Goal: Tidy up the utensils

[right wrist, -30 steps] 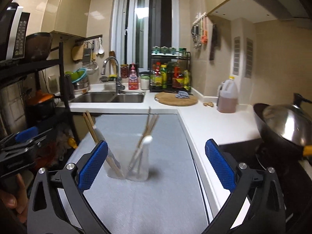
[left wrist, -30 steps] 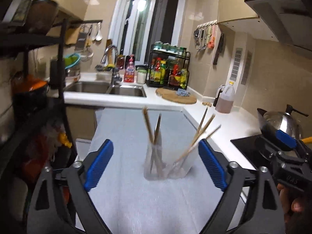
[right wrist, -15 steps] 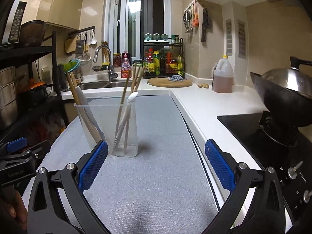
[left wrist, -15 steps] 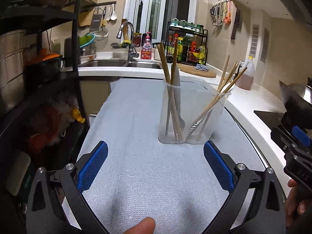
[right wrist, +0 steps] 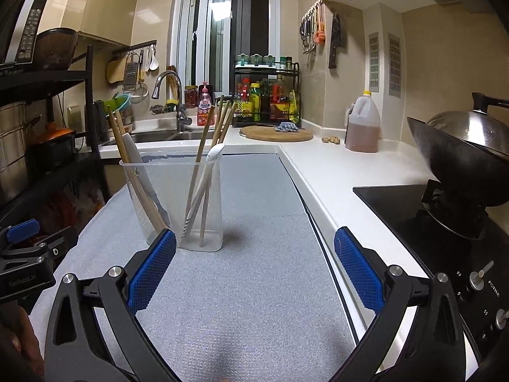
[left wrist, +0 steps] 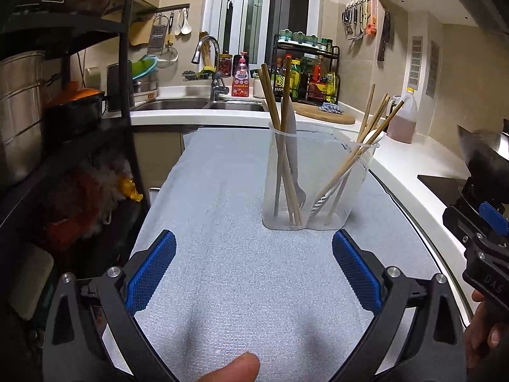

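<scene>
A clear plastic two-compartment holder (left wrist: 318, 184) (right wrist: 178, 197) stands upright on a grey mat (left wrist: 238, 270) (right wrist: 254, 270). Its left compartment holds wooden chopsticks (left wrist: 270, 102) (right wrist: 118, 137) and a pale flat utensil. Its right compartment holds several chopsticks (left wrist: 375, 117) (right wrist: 219, 121) and a white spoon (right wrist: 211, 165). My left gripper (left wrist: 254, 267) is open just short of the holder, nothing between its blue pads. My right gripper (right wrist: 254, 264) is open too, with the holder ahead of its left finger. Each gripper shows at the edge of the other's view.
A black rack with pots (left wrist: 63, 108) stands left of the mat. Behind are the sink and tap (right wrist: 168, 95), a spice rack (right wrist: 267, 95), a cutting board (right wrist: 276, 133) and an oil jug (right wrist: 362, 127). A wok (right wrist: 461, 146) sits on the hob at the right.
Both grippers have come down toward the mat, so the holder now looms larger and closer. Over the last half second nothing has shifted. Both stay open.
</scene>
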{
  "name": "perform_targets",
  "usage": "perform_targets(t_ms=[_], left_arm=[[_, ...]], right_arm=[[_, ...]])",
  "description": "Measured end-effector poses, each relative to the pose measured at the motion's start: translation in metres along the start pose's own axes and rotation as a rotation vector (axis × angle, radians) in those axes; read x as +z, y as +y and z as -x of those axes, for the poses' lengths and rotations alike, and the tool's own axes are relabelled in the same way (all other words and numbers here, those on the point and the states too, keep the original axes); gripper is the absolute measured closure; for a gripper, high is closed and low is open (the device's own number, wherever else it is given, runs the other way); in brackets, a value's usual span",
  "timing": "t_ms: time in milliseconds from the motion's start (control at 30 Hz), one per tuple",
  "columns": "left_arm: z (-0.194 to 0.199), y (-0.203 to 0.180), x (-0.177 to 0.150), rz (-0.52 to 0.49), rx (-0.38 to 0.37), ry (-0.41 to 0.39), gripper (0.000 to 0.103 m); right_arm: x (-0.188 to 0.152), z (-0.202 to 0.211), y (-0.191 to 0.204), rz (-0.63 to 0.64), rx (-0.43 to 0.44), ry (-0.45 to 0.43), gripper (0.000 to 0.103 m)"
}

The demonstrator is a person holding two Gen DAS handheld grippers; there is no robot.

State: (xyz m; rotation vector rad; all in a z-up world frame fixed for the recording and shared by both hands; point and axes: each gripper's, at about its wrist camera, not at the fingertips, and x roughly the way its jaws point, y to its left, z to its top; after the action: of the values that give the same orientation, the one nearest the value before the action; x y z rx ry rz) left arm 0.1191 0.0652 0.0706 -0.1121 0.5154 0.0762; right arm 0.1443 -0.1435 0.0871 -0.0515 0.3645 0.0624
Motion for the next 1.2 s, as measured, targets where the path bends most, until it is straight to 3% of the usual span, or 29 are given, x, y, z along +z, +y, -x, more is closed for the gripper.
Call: perform_targets(t_ms=[1200], left_arm=[[0.0025,-0.0029,-0.0011,-0.021,0.004,-0.016,0.007]], right_arm=[[-0.0032,0.0001,0.0039,0.017,-0.003,-0.008,0.005]])
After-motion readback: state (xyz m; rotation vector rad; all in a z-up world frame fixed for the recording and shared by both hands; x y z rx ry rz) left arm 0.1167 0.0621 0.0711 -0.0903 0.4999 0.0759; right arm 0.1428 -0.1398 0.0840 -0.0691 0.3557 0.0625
